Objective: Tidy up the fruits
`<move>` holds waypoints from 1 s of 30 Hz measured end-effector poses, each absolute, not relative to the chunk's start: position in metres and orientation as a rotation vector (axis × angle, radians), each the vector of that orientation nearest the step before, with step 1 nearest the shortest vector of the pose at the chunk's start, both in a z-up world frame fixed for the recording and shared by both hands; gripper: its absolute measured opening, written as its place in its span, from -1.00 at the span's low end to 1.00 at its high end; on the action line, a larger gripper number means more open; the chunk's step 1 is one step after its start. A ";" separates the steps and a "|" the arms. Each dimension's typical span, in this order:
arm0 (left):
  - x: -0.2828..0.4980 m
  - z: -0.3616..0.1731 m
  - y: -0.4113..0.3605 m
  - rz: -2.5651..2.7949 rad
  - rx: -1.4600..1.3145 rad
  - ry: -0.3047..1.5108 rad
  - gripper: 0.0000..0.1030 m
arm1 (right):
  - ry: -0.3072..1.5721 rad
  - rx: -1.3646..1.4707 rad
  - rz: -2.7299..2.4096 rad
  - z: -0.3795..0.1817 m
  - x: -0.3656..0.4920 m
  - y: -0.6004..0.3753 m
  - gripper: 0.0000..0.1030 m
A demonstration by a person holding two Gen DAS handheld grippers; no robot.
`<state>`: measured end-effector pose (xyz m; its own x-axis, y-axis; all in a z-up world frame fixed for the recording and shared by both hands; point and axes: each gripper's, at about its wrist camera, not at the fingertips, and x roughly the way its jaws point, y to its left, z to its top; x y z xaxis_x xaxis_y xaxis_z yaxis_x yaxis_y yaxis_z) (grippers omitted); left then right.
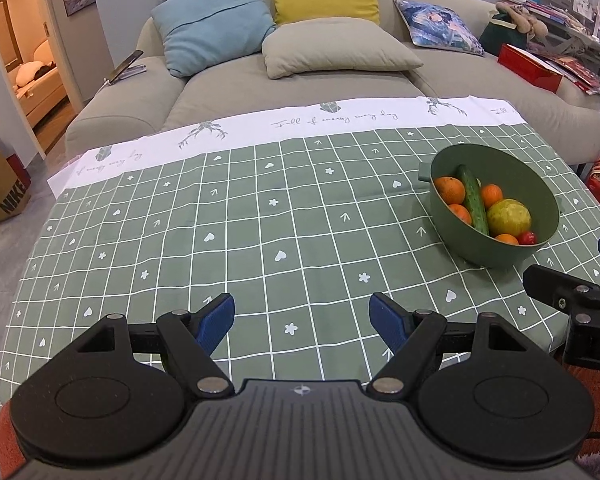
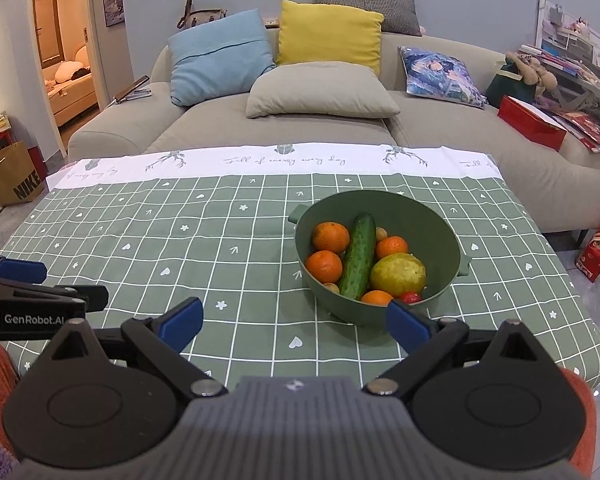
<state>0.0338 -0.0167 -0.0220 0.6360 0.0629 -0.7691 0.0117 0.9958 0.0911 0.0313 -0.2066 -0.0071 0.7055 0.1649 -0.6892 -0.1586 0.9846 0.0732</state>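
Observation:
A green bowl (image 2: pixel 436 240) stands on the green checked tablecloth (image 2: pixel 180 240), right of centre. It holds a cucumber (image 2: pixel 358 258), several oranges (image 2: pixel 331 237), a yellow-green pear-like fruit (image 2: pixel 398 274), a small red fruit (image 2: pixel 411 297) and small brown fruits. The bowl also shows in the left wrist view (image 1: pixel 540 196), at the right. My right gripper (image 2: pixel 294 322) is open and empty, just in front of the bowl. My left gripper (image 1: pixel 302 318) is open and empty over the bare cloth, left of the bowl. The right gripper's side shows in the left wrist view (image 1: pixel 572 292).
A grey sofa (image 2: pixel 300 128) with blue, yellow, beige and printed cushions stands behind the table. A red box (image 2: pixel 530 122) and clutter lie at the right. A brown paper bag (image 2: pixel 16 180) stands on the floor at the left. The table's near edge lies under the grippers.

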 end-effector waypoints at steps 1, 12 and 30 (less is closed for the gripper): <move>0.034 -0.022 -0.016 0.029 0.090 0.882 0.74 | 0.767 0.008 0.180 -0.007 0.031 -0.206 0.83; 0.034 -0.022 -0.016 0.026 0.089 0.882 0.74 | 0.766 0.001 0.189 -0.006 0.032 -0.206 0.83; 0.035 -0.023 -0.016 0.019 0.089 0.879 0.75 | 0.767 0.000 0.189 -0.006 0.031 -0.205 0.84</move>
<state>0.0351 -0.0160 -0.0229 0.6382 0.0531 -0.7680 0.0200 0.9961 0.0855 0.0312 -0.2046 -0.0063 0.7040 0.1696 -0.6896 -0.1695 0.9831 0.0688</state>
